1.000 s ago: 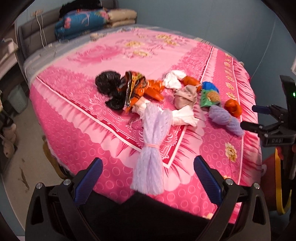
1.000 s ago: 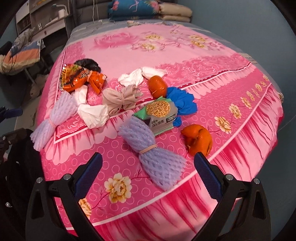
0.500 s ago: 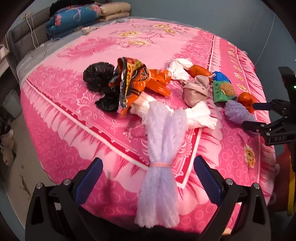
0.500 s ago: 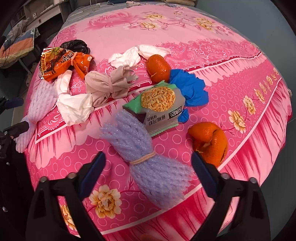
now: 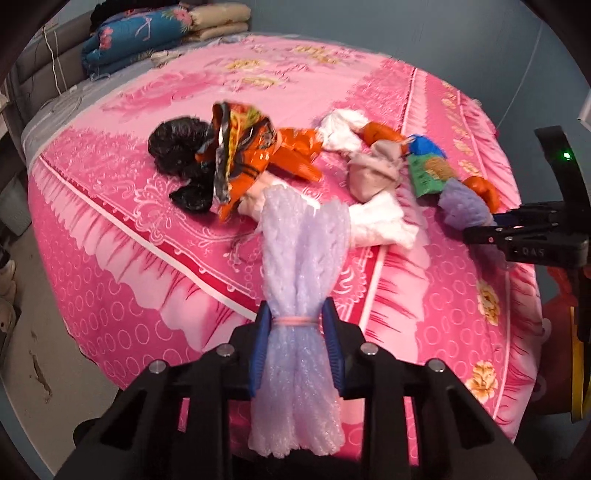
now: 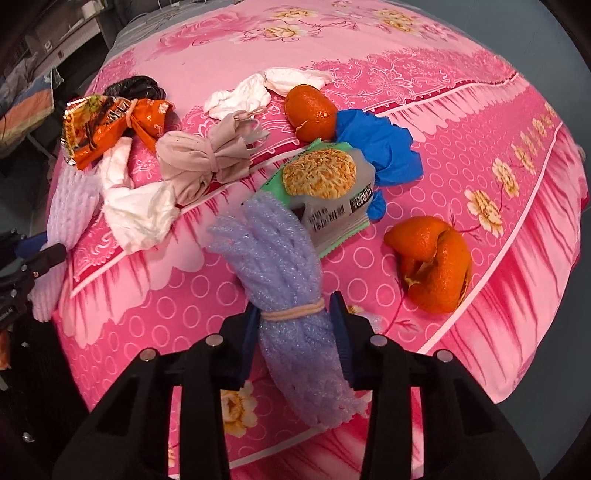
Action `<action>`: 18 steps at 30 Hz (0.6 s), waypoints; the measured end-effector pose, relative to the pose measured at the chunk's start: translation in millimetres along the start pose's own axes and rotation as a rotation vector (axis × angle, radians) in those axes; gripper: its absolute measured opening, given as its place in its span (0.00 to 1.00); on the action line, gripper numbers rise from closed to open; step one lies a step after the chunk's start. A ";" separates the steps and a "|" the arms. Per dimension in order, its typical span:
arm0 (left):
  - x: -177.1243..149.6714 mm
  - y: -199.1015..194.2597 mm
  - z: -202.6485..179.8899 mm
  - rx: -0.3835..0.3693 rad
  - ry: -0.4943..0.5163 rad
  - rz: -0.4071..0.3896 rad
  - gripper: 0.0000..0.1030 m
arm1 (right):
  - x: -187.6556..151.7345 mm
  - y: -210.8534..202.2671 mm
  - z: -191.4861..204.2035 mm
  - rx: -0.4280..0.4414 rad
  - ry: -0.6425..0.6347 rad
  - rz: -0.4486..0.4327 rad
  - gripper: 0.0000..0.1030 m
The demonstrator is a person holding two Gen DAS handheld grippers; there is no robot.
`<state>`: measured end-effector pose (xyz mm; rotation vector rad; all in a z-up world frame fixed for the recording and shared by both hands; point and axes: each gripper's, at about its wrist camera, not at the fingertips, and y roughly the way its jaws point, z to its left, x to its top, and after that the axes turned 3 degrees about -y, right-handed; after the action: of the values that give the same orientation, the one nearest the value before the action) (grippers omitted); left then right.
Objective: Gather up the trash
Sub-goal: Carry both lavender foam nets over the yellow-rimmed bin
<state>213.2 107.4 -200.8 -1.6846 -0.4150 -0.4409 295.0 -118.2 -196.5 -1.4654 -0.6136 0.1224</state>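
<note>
Trash lies on a pink bedspread. My left gripper is shut on a pale lilac foam net, clamped at its rubber band. My right gripper is shut on a purple foam net, also at its band. Beyond lie an orange snack wrapper, a black bag, white tissues, a beige cloth knot, a noodle packet, a blue glove and orange peels.
Folded quilts are stacked at the far end of the bed. The floor lies to the left of the bed. The right gripper shows in the left wrist view at the right edge.
Both grippers moved forward over the bed edge and closed, each taking hold of its foam net at the rubber band. They were open a moment ago.
</note>
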 end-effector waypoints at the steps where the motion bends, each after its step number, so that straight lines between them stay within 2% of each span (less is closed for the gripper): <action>1: -0.1 -3.9 0.2 -0.011 -0.003 -0.011 0.25 | -1.5 -4.6 0.5 0.021 0.011 -0.005 0.33; 6: -2.3 -21.8 5.1 -0.086 -0.027 -0.040 0.24 | -11.8 -32.8 0.8 0.123 0.072 -0.037 0.33; 13: -7.7 -48.7 -1.5 -0.174 -0.013 -0.095 0.23 | -40.4 -89.8 -2.7 0.233 0.151 -0.154 0.33; 18: -10.9 -71.0 -18.8 -0.185 0.035 -0.140 0.23 | -68.6 -128.0 -11.2 0.271 0.210 -0.240 0.33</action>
<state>166.9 99.4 -143.3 -1.8307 -0.4799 -0.6267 205.8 -174.8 -96.2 -1.1171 -0.5721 -0.1306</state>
